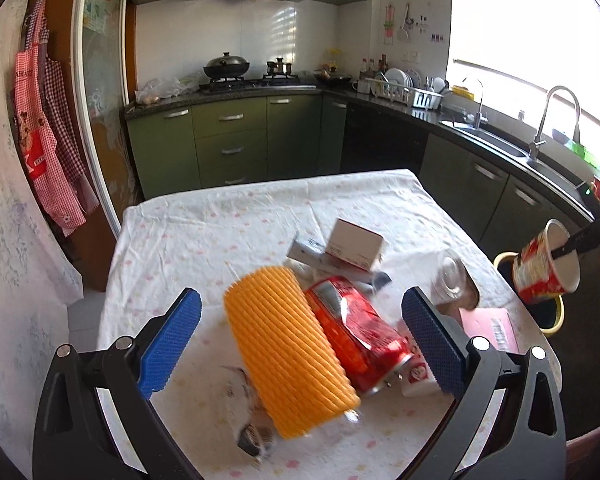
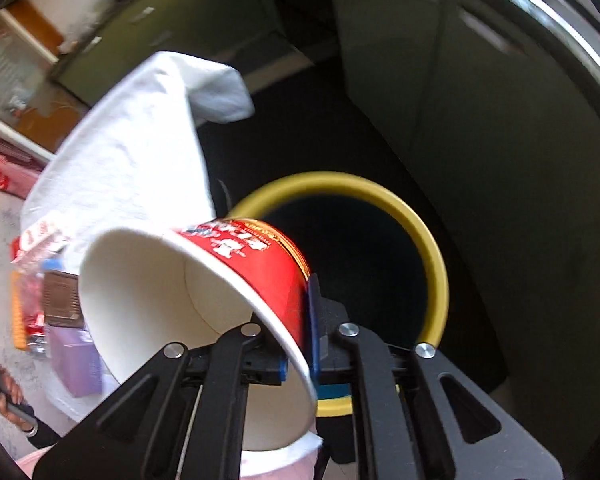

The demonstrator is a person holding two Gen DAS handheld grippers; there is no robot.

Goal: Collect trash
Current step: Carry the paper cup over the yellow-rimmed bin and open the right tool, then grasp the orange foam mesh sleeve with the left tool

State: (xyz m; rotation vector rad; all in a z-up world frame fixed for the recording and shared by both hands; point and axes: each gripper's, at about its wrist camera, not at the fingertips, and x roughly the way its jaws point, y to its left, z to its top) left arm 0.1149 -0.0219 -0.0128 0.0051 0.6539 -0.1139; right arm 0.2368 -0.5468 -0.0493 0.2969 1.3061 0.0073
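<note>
Cup [image 2: 220,280] and bin [image 2: 432,248] are the pair that matters. The right gripper [image 2: 300,332] has its jaws nearly shut on the wall of the red-and-white paper cup, one pad inside the mouth and one outside against the red print, so the cup hangs tilted with its open mouth towards the camera and its base pointing away. Directly beyond the cup, past the table edge and down on the dark floor, stands the yellow-rimmed bin, its round opening facing up at the jaws. The cup's base overlaps the near left part of that rim in the right wrist view, so by my judgement the cup is over or just short of the opening and a small carry further out from the table would centre it before letting go.

From the left wrist view the same cup [image 1: 548,268] shows off the table's right edge, above the bin [image 1: 556,320], held by the dark right gripper [image 1: 568,250].

The left gripper [image 1: 300,344] hangs over the near part of the table [image 1: 172,232] with its blue pads wide apart and nothing between them pressed. Below them lie a yellow ribbed sleeve [image 1: 288,348] and a crushed red can [image 1: 356,332], side by side, their long axes running from far left to near right. More rubbish sits behind: a small box [image 1: 354,248] and a glass jar [image 1: 456,280] nearer the right edge.
</note>
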